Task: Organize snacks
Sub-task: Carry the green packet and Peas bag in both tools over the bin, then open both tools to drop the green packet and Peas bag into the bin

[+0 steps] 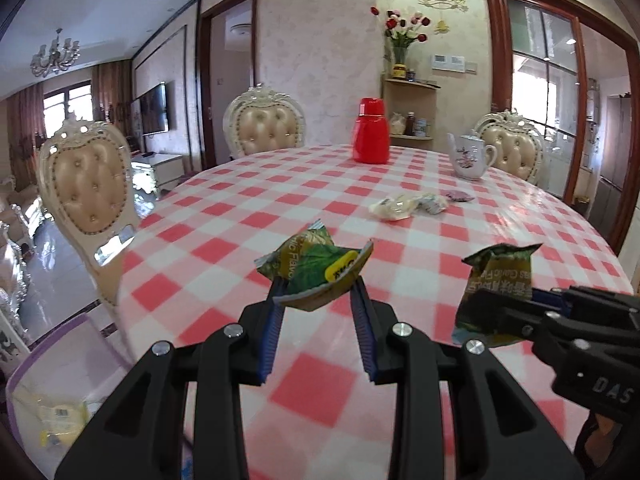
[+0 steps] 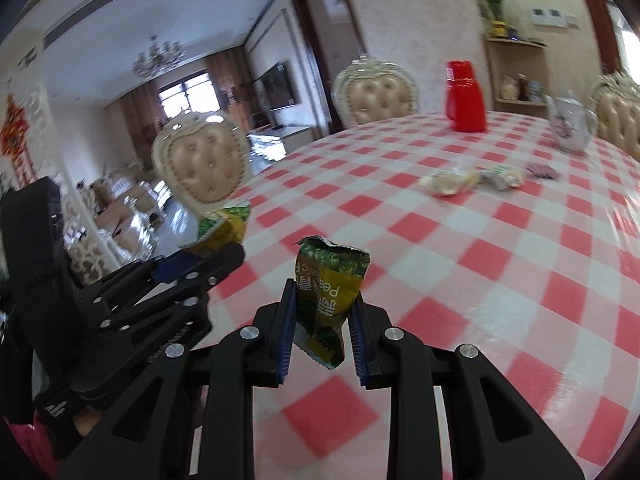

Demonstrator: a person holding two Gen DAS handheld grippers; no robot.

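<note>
2 green-yellow snack packets held above checked tablecloth (image 1: 224,208): sideways packet (image 1: 316,270), "Flavor" legible, clamped in left gripper (image 1: 318,294); upright packet (image 2: 326,296), "Pea" legible, clamped in right gripper (image 2: 322,322). Loose snacks (image 1: 408,205) beyond, nearer red flask (image 1: 371,131).

The left black two-finger claw with blue ribbed pads (image 1: 318,286) points forward and slightly down, its jaws drawn in and pinching a crumpled green and yellow snack packet (image 1: 314,266), while the right black claw (image 2: 322,308) beside it likewise clamps an upright green snack packet (image 2: 326,296).
</note>
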